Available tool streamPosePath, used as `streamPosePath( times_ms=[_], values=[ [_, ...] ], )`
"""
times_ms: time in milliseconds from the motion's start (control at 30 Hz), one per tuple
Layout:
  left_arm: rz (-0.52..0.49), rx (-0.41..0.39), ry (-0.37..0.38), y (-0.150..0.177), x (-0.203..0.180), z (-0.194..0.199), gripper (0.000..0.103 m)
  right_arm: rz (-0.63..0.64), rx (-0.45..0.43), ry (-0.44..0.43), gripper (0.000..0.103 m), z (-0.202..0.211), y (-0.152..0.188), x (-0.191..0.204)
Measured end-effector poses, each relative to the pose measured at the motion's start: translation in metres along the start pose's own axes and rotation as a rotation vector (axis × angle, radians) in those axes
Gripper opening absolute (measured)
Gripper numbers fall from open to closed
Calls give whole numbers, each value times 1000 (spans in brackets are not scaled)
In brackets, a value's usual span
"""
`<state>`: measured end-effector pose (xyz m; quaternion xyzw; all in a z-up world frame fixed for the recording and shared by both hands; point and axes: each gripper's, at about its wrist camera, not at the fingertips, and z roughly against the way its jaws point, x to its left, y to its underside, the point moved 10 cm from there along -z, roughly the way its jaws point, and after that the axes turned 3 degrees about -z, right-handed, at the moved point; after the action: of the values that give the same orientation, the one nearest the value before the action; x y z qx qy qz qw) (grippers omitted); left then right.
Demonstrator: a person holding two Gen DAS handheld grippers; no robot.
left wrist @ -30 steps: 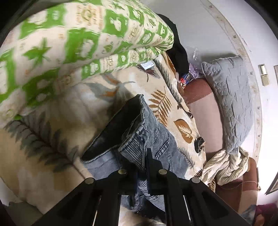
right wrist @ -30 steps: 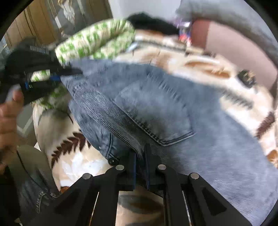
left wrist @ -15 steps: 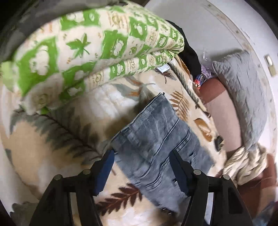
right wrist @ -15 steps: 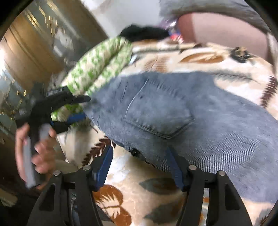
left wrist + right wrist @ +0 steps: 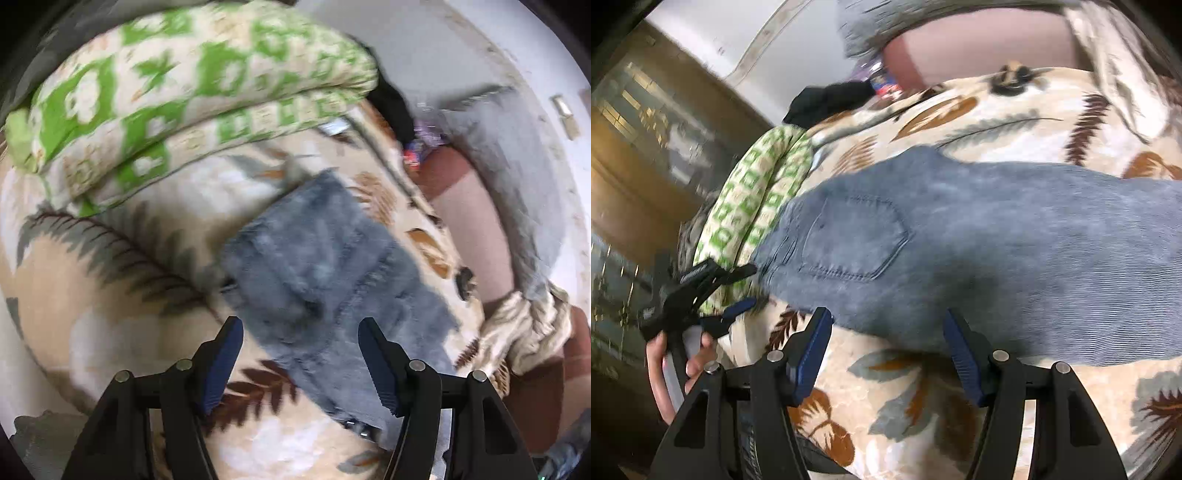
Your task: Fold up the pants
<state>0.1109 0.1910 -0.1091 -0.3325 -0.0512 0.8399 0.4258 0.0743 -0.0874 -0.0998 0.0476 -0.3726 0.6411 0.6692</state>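
Note:
Grey-blue corduroy pants [image 5: 325, 273] lie flat on a leaf-patterned blanket [image 5: 110, 295]. In the right wrist view the pants [image 5: 979, 251] stretch to the right, back pocket [image 5: 853, 240] facing up. My left gripper [image 5: 299, 354] is open and empty, just above the waist end of the pants. My right gripper [image 5: 886, 347] is open and empty at the near edge of the pants. The left gripper also shows in the right wrist view [image 5: 731, 288], held by a hand, beside the waistband.
A folded green-and-cream quilt [image 5: 184, 92] lies behind the pants. A grey pillow [image 5: 517, 177] leans on a reddish headboard [image 5: 469, 206]. A crumpled cream cloth [image 5: 524, 332] lies at the right. A black garment [image 5: 831, 99] sits past the quilt. A wooden cabinet [image 5: 646, 147] stands at left.
Both grippers were shut on the waistband one second ago. They opened, let the pants drop flat on the blanket, and have pulled back a little.

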Motion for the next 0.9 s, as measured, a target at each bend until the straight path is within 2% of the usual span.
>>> streamPosePath(
  times_ms=[133, 300, 367, 400, 500, 567, 667, 767, 833, 900],
  values=[
    [-96, 22, 68, 17, -46, 6, 69, -66, -67, 20, 64, 29, -24, -25],
    [-235, 73, 142, 61, -119, 8, 69, -181, -95, 67, 64, 76, -50, -72],
    [-292, 107, 189, 83, -156, 5, 69, -243, -113, 86, 69, 99, -60, -101],
    [-342, 133, 219, 100, -182, 2, 69, -281, -118, 100, 75, 107, -62, -117],
    [-416, 202, 278, 140, -226, -9, 69, -365, -176, 148, 75, 133, -60, -171],
    [-429, 242, 315, 167, -242, -20, 69, -414, -199, 200, 75, 147, -47, -209],
    [-399, 333, 334, 209, -245, -43, 69, -456, -233, 251, 75, 168, -34, -253],
    [-424, 370, 325, 236, -246, -53, 69, -523, -282, 248, 75, 188, -32, -284],
    [-433, 369, 332, 245, -246, -54, 69, -549, -255, 229, 75, 188, -43, -295],
    [-435, 378, 350, 249, -247, -52, 69, -545, -185, 209, 75, 179, -58, -299]
  ],
)
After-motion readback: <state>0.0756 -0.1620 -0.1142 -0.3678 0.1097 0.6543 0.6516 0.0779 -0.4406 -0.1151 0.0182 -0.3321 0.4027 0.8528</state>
